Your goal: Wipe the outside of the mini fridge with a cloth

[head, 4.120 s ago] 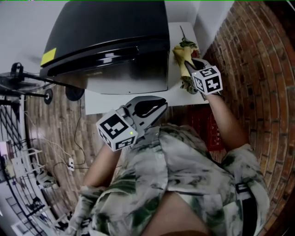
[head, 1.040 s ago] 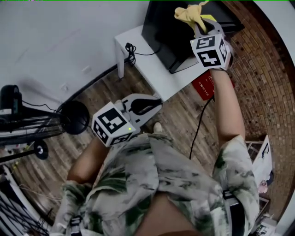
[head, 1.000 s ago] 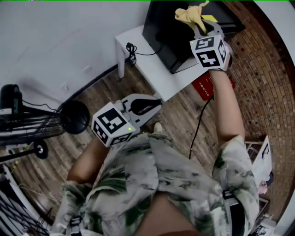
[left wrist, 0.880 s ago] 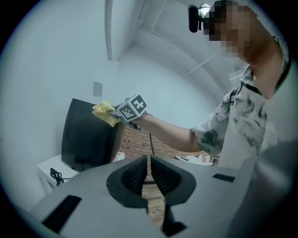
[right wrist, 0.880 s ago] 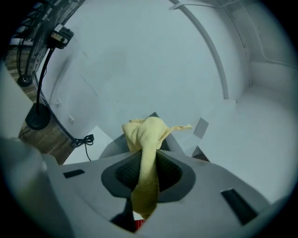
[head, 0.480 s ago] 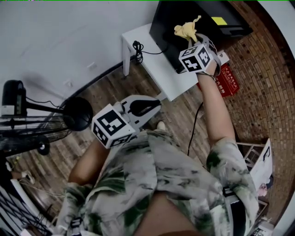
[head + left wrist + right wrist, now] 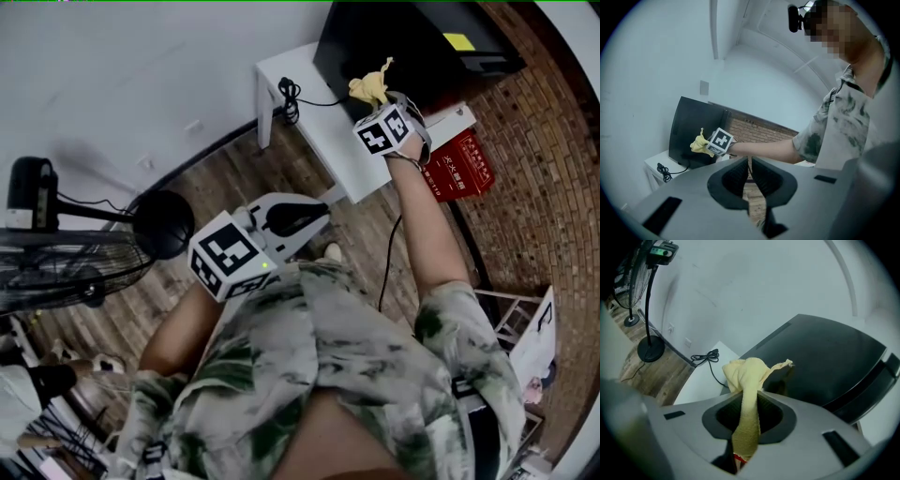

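The black mini fridge stands on a white table at the top of the head view. My right gripper is shut on a yellow cloth. It holds the bunched cloth against the fridge's side wall, low down near the tabletop. In the right gripper view the cloth runs up between the jaws, with the glossy fridge just beyond it. My left gripper hangs close to my body, away from the fridge. Its jaws stand shut on nothing.
A black cable lies coiled on the table's left end. A red box sits on the floor by the table. A standing fan fills the left side. A white wall lies behind the table.
Over the last second my right gripper has carried the cloth down the fridge's side toward the table. Four seconds ago the cloth was at the fridge's other side. The left gripper has stayed put.
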Available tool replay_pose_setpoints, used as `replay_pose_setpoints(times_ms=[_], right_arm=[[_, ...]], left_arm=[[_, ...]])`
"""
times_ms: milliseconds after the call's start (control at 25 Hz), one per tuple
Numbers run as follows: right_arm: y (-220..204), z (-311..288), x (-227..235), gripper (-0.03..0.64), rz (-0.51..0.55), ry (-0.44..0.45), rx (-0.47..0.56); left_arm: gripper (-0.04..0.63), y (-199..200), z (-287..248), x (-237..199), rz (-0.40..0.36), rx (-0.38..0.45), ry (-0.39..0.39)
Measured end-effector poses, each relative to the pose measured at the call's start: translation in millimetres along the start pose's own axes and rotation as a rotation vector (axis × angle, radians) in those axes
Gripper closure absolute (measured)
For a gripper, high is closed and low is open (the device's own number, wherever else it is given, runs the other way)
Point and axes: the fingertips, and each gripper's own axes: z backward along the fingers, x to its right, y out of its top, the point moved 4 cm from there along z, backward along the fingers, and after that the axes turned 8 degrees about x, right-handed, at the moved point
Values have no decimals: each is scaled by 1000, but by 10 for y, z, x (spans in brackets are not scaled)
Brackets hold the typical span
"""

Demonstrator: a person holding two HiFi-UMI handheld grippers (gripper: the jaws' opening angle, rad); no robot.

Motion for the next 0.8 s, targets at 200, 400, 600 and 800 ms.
replay_pose_setpoints(times_ms=[200, 400, 600, 800], right_arm=[[-222, -226, -263, 531, -13, 61, -42], [-94, -142, -226, 532, -28, 71, -10], [457, 223, 144, 531, -18, 4, 98], [1019, 599, 646, 531, 16, -113, 202]], left_arm=[[566, -14, 9, -15, 7, -1, 12], [566, -15, 37, -25, 9, -1, 18], [566, 8, 51, -8, 3, 11, 7], [566, 52, 101, 37, -6, 21, 0]])
